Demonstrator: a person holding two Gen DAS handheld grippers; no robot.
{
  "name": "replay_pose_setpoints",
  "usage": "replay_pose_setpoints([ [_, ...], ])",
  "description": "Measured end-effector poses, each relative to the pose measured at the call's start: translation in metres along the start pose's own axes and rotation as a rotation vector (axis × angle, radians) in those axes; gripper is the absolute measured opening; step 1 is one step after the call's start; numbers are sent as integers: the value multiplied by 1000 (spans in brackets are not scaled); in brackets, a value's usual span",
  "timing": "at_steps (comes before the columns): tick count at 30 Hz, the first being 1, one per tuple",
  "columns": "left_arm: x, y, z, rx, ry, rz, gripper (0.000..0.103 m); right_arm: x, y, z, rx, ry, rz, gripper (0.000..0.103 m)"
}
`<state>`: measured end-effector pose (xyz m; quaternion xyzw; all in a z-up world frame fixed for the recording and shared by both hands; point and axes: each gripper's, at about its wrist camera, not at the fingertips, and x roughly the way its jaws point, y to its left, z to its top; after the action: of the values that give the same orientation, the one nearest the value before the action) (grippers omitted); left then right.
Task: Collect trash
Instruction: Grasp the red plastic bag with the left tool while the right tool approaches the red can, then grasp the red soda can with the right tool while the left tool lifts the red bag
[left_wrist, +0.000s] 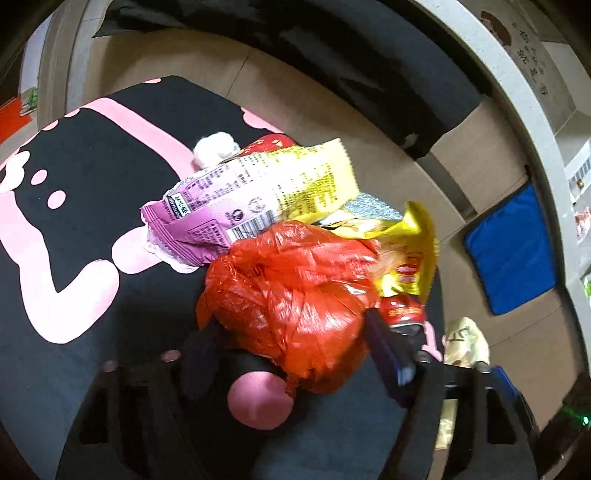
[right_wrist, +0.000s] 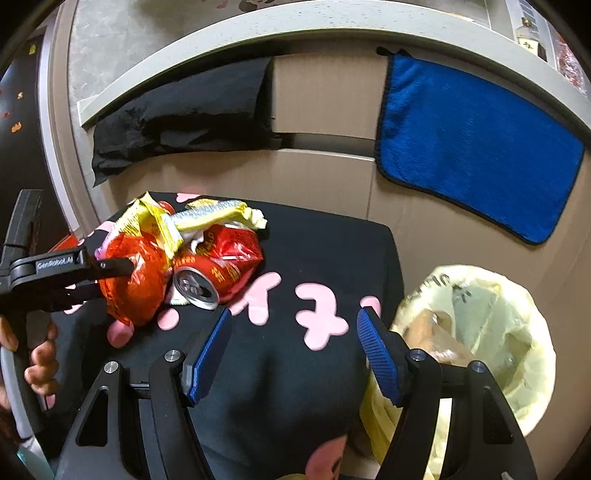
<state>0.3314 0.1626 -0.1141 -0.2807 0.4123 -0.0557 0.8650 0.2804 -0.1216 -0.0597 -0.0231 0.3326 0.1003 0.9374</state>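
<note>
A pile of trash lies on a black cloth with pink shapes (right_wrist: 332, 258). It holds a crumpled red plastic bag (left_wrist: 291, 306), a purple and yellow snack wrapper (left_wrist: 255, 199), a yellow wrapper (left_wrist: 410, 251), a white tissue ball (left_wrist: 216, 147) and a red drink can (right_wrist: 203, 280). My left gripper (left_wrist: 291, 354) has its fingers on either side of the red plastic bag (right_wrist: 136, 280) and seems shut on it. My right gripper (right_wrist: 293, 332) is open and empty over the cloth, right of the can. A bin lined with a pale yellow bag (right_wrist: 480, 332) stands at the cloth's right edge.
A blue towel (right_wrist: 472, 147) hangs on the cardboard wall (right_wrist: 325, 99) behind the cloth. A black garment (right_wrist: 184, 125) lies at the back left. A grey ledge (right_wrist: 258, 33) runs above. Shelves with goods (left_wrist: 580, 192) show at the far right in the left wrist view.
</note>
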Motion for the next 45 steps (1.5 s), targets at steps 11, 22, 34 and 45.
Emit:
replay_pose_setpoints([
  [11, -94, -23, -14, 300, -184, 52, 63, 92, 10, 61, -48, 91, 205, 68],
  [22, -88, 5, -4, 264, -168, 54, 63, 176, 16, 73, 34, 234, 347, 64],
  [34, -102, -19, -25, 296, -199, 69, 63, 80, 7, 56, 21, 151, 318, 50],
  [45, -130, -92, -59, 424, -247, 56, 63, -37, -17, 49, -23, -4, 198, 50],
])
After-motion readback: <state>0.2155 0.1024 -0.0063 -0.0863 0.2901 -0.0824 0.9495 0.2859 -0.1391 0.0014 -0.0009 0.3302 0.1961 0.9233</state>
